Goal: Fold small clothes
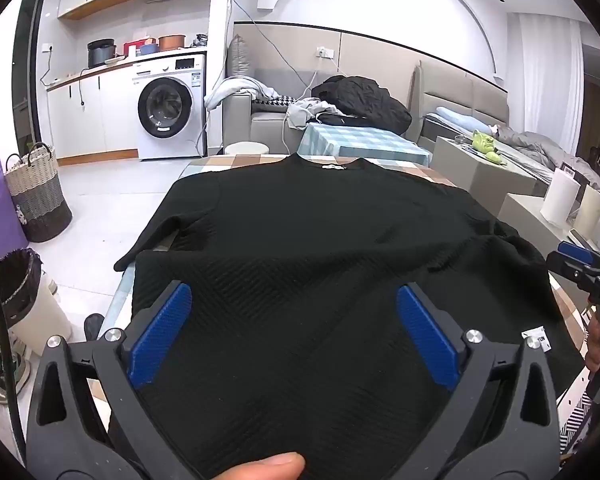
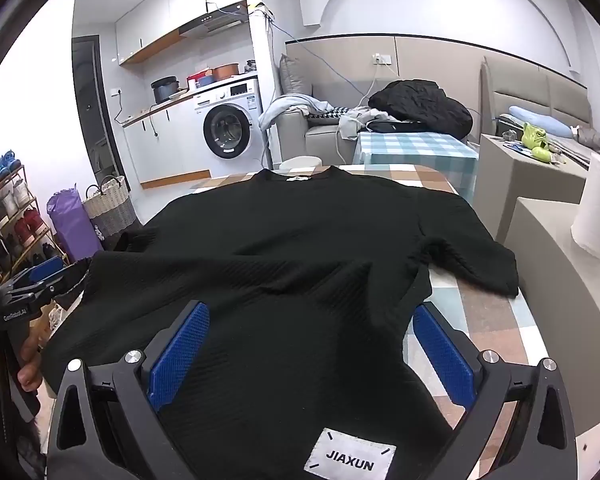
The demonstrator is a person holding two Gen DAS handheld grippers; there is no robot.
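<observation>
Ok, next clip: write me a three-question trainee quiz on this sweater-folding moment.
1. True or false: the black sweater lies with its collar at the far end of the table.
2. Which describes the right gripper and the left gripper? A) both open B) both shut C) one open
3. What word is printed on the white patch?

Key: 1 true; 2 A; 3 JIAXUN
</observation>
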